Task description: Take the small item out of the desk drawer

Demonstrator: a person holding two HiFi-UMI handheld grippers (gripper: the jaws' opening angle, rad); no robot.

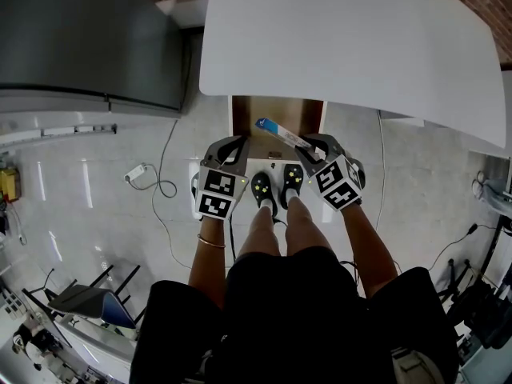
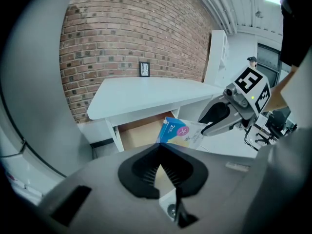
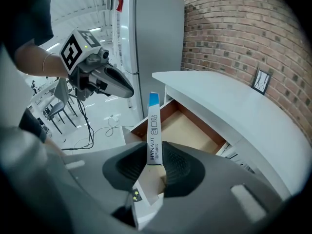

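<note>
Head view: pinching blue-white box (image 1: 282, 133) in right gripper (image 1: 310, 149), box pointing toward 10 o'clock over front of open drawer (image 1: 280, 106) under desk (image 1: 344, 38).

Left gripper view: holding left gripper (image 2: 161, 146) fully closed, gripping nothing; box showing at 1 o'clock.

Right gripper view: squeezing box edge-on between pads, sticking up toward 12 o'clock; drawer lying at 1 o'clock.

There's the white worktop (image 1: 344, 38), its drawer (image 1: 276, 110) standing open under the front edge, brown wood showing inside. Down below is the glossy pale floor (image 1: 88, 198), with a white plug (image 1: 136, 172) and dark cable (image 1: 164, 186) lying on it.
</note>
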